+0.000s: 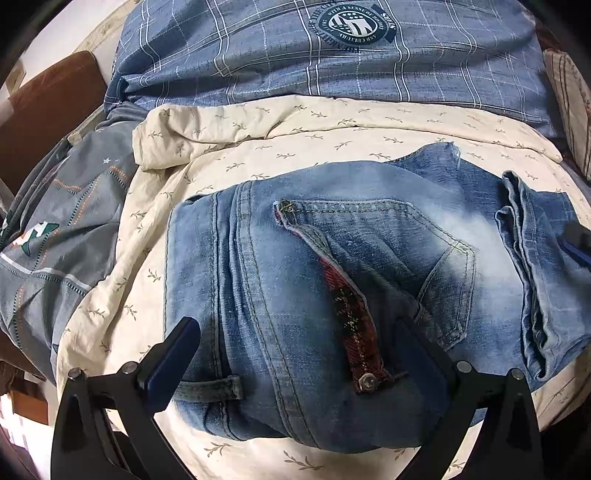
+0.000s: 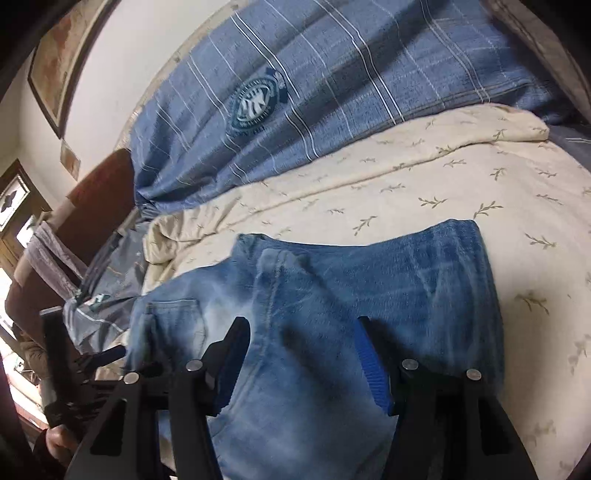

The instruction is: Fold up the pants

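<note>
Light blue jeans [image 1: 295, 258] lie folded on a cream bedspread [image 1: 258, 147] printed with small sprigs. Their waist faces the left wrist camera, showing a red plaid fly lining [image 1: 351, 317] and a metal button [image 1: 365, 381]. My left gripper [image 1: 299, 325] is open just over the waist, its fingers set wide on either side of the fly. The folded leg ends [image 1: 535, 266] lie at the right, beside a tip of the right gripper [image 1: 576, 240]. In the right wrist view my right gripper [image 2: 303, 325] is open above the jeans [image 2: 369, 277], pads off the cloth. The left gripper [image 2: 92, 362] shows low left.
A blue plaid duvet [image 1: 295, 66] with a round emblem [image 1: 351, 24] is bunched behind the bedspread. A grey patterned quilt [image 1: 66, 229] is heaped at the left by a brown headboard [image 1: 48, 122]. A framed picture [image 2: 62, 62] hangs on the wall. A hand [image 2: 55, 443] shows low left.
</note>
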Demonstrator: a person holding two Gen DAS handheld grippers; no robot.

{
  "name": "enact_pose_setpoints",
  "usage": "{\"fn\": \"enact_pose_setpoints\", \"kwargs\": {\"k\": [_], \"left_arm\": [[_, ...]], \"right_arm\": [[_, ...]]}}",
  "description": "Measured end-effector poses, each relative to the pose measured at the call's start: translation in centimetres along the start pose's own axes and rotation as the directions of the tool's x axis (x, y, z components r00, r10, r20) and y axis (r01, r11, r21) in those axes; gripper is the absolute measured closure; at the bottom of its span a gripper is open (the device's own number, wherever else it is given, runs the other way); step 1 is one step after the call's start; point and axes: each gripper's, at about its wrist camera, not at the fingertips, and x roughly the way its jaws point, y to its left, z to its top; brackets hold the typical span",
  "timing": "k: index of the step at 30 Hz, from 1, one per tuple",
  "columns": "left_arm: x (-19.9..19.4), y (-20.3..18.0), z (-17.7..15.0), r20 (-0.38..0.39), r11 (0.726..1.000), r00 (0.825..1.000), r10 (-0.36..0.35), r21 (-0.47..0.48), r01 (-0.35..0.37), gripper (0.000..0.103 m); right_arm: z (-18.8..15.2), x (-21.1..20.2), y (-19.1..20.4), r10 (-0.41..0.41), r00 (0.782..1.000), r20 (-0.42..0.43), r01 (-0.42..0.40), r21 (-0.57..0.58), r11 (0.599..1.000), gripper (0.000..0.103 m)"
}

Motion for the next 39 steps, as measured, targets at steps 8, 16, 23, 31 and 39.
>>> {"fn": "enact_pose_setpoints", "kwargs": {"k": [8, 16, 23, 31, 39], "left_arm": [[-1.0, 1.1, -0.4, 0.019, 1.0, 1.0, -0.01, -0.019, 0.011, 0.0], [-1.5, 2.4, -1.1, 0.042, 0.999, 0.999, 0.014, -0.037, -0.013, 0.0], [-1.0, 3.0, -1.4, 0.034, 0.998, 0.999, 0.013, -0.058, -0.011, 0.0], [-1.9, 3.8, -1.2, 0.061, 0.997, 0.998, 0.025, -0.068, -0.02, 0.0], [-1.6, 4.8, -1.1, 0.08, 0.994, 0.994, 0.077, -0.078, -0.07, 0.0]], "right_arm": [[-3.8, -3.3, 1.6, -0.055, 0.998, 0.02, 0.056, -0.076, 0.996, 0.041], [-5.4, -2.1, 1.8, -0.112, 0.994, -0.016, 0.109, -0.134, 0.985, 0.041], [-5.8, -1.8, 2.1, -0.137, 0.99, -0.011, 0.134, -0.173, 0.976, 0.041], [-5.6, -2.9, 2.9, -0.09, 0.995, 0.045, 0.097, -0.184, 0.978, 0.041], [-6.3, -1.9, 4.4, -0.049, 0.999, 0.023, 0.054, -0.241, 0.969, 0.041]]}}
